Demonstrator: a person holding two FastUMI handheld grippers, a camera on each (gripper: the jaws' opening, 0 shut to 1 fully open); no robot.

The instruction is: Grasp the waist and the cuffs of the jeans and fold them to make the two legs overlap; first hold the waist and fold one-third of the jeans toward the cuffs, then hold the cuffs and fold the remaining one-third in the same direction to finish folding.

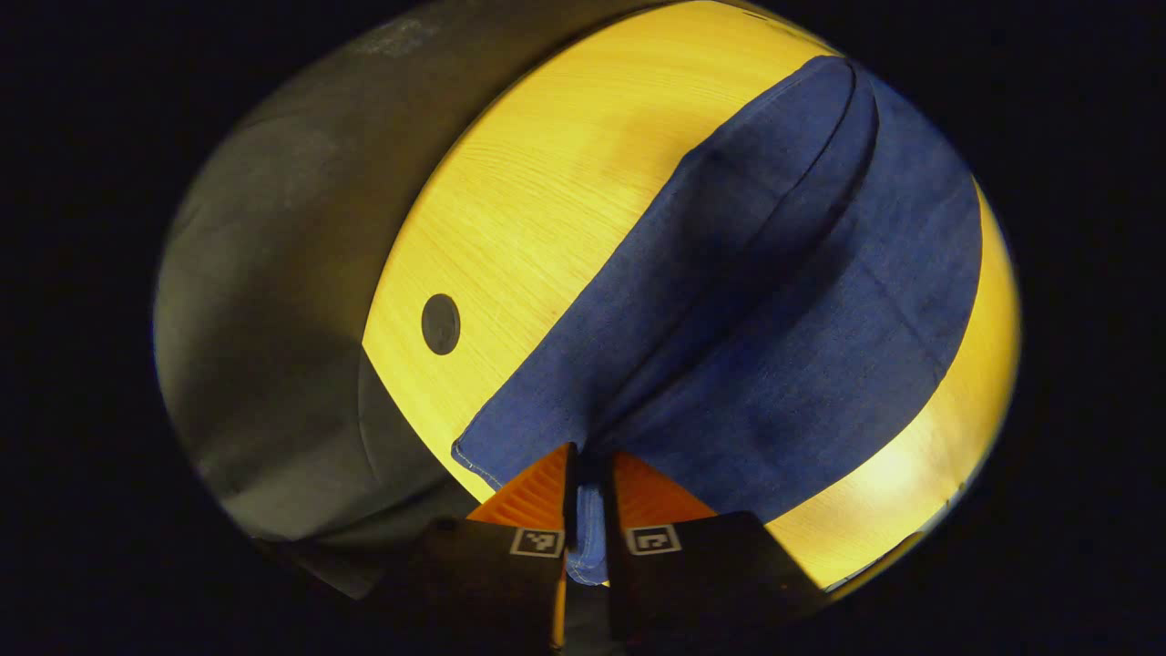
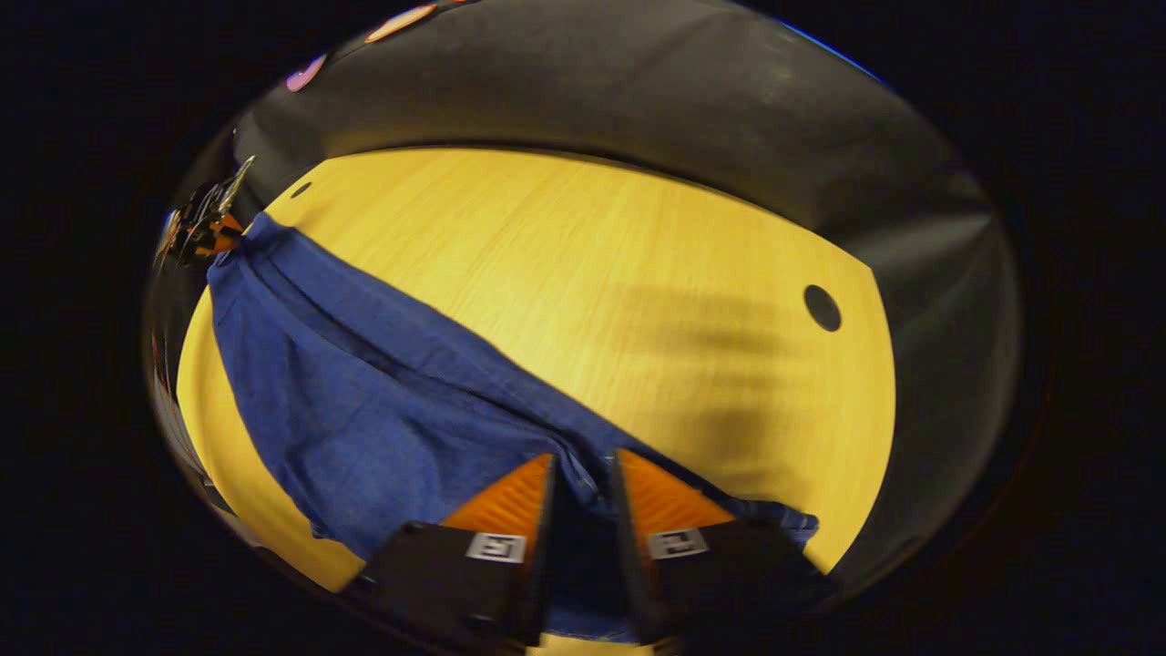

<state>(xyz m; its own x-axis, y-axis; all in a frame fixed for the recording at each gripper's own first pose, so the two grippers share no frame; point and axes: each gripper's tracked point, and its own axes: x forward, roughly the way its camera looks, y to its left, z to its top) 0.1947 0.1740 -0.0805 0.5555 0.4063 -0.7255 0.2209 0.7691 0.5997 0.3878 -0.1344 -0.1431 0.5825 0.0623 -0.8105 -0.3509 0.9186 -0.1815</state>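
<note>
- Looking along the left gripper (image 1: 588, 465) in the left gripper view, its two fingers (image 1: 537, 497) stand close together and pinch a narrow edge of the jeans (image 1: 774, 301) between them; a strip of blue cloth shows in the gap.
- The jeans are plain dark blue denim, stretching away from those fingers across the yellow wooden counter (image 1: 528, 228) as a long band with a raised ridge and a seam running along its length.
- A hemmed corner of the cloth lies on the counter just left of the fingers.
- A small dark round hole (image 1: 441, 323) sits in the counter, apart from the jeans, near the counter's edge.
- In the right gripper view, the right gripper (image 2: 583, 487) has its fingers (image 2: 515, 501) close around the near end of the jeans (image 2: 364, 410), with denim bunched between them.
- From there the jeans run off to the far left as a wide blue band, slightly rumpled, resting on the counter (image 2: 592, 273).
- At that far end the other gripper (image 2: 205, 228) touches the cloth; whether it is clamped there I cannot tell from this view.
- A dark hole (image 2: 822, 308) sits in the counter at the right, well apart from the jeans.
</note>
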